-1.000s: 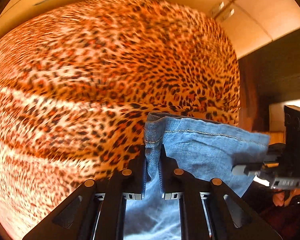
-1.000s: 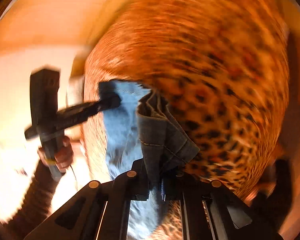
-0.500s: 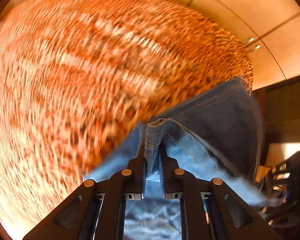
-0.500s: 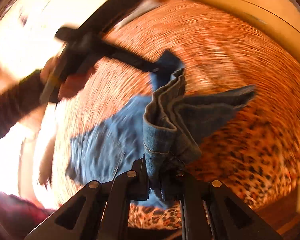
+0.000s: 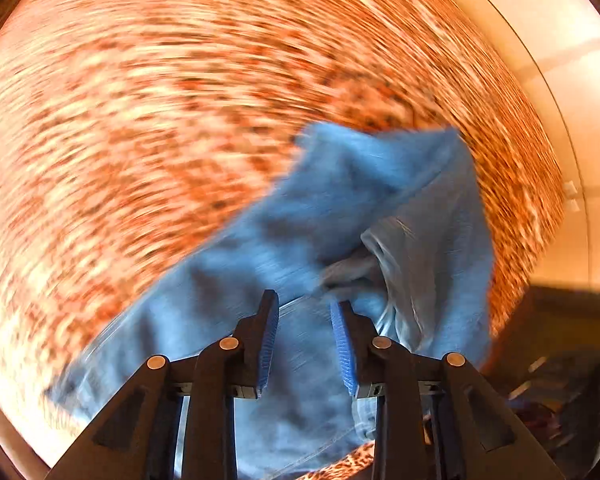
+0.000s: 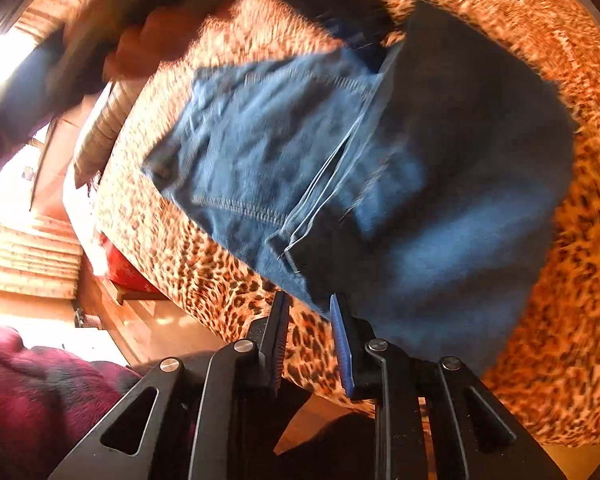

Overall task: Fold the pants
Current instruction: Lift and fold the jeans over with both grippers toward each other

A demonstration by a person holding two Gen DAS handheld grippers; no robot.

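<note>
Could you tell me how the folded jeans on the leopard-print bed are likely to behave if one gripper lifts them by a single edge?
The jeans would probably droop and unfold, since the denim lies in soft, loose layers. They look fairly heavy for cloth, with thick stitched seams showing. On the plush leopard-print cover they would likely drag rather than slide if pushed.

No readable text, labels, brand marks, numbers or signs appear in either wrist view; both pictures are motion-blurred, and nothing printed or written can be made out on any surface
</note>
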